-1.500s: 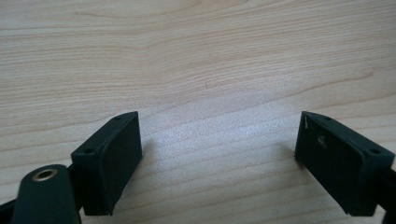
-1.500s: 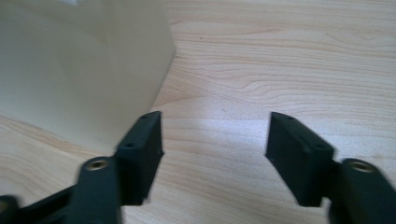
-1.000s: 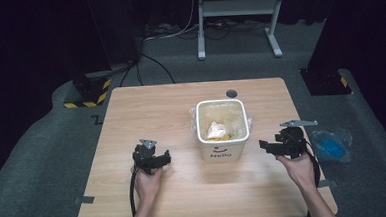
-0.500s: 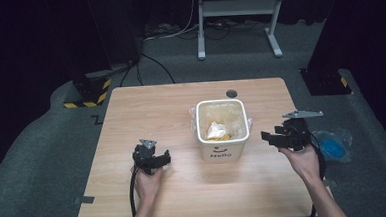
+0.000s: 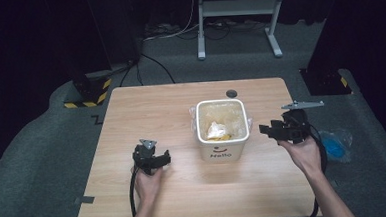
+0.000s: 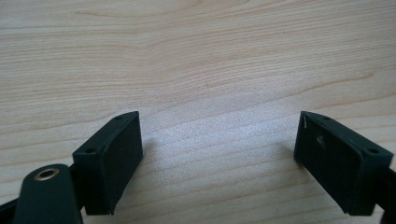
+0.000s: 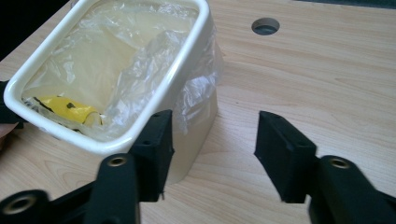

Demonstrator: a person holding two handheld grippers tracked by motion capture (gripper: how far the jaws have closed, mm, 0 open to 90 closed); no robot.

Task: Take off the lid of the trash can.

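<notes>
Centrally on the wooden table (image 5: 131, 116) stands a white bin (image 5: 223, 151) lined with clear plastic, scraps inside. Just right of the bin, the right gripper (image 7: 212, 151) hovers, jaws apart and empty, having just been closing. Left of the bin, the left gripper (image 6: 219, 163) rests spread wide over bare wood.

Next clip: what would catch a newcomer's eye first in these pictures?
A white bin lined with a clear plastic bag stands mid-table, with a yellow scrap lying inside. The right gripper hovers just beside the bin's right side, nothing between its jaws, which have just been closing. The left gripper sits open over the bare wooden table, left of the bin.
</notes>
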